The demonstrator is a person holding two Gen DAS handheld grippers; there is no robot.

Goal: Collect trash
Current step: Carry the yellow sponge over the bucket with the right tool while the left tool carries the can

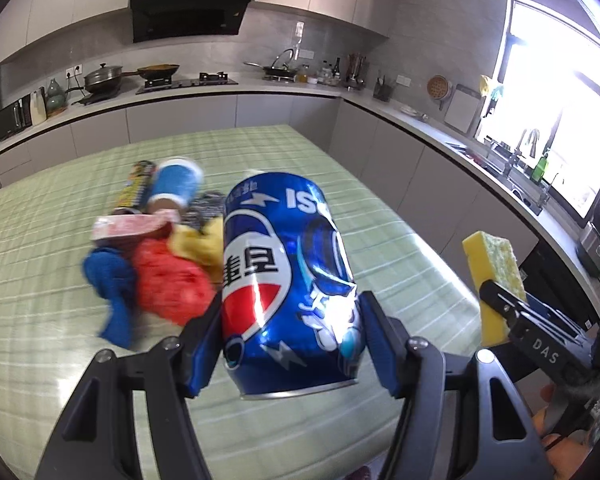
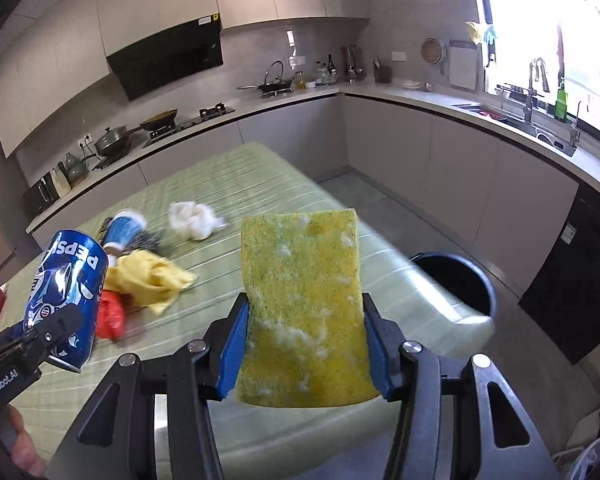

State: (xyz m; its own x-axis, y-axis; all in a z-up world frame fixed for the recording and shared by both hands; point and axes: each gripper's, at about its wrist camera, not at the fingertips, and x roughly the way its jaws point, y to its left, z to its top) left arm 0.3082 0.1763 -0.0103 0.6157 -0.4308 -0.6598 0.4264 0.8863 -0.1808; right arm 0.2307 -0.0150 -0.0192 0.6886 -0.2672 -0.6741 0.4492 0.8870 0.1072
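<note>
A kitchen with a green-checked worktop (image 2: 260, 184) carrying loose litter. The left gripper (image 1: 290, 344) has its jaws pinching a blue Pepsi can (image 1: 288, 276), lifted clear of the cloth; the right gripper (image 2: 304, 356) pinches a yellow sponge (image 2: 304, 300). To do this well, I judge, carry both level over the black bin (image 2: 456, 280) at right before releasing. Readable: "PEPSI", "GenRobot.AI", "DAS"
</note>
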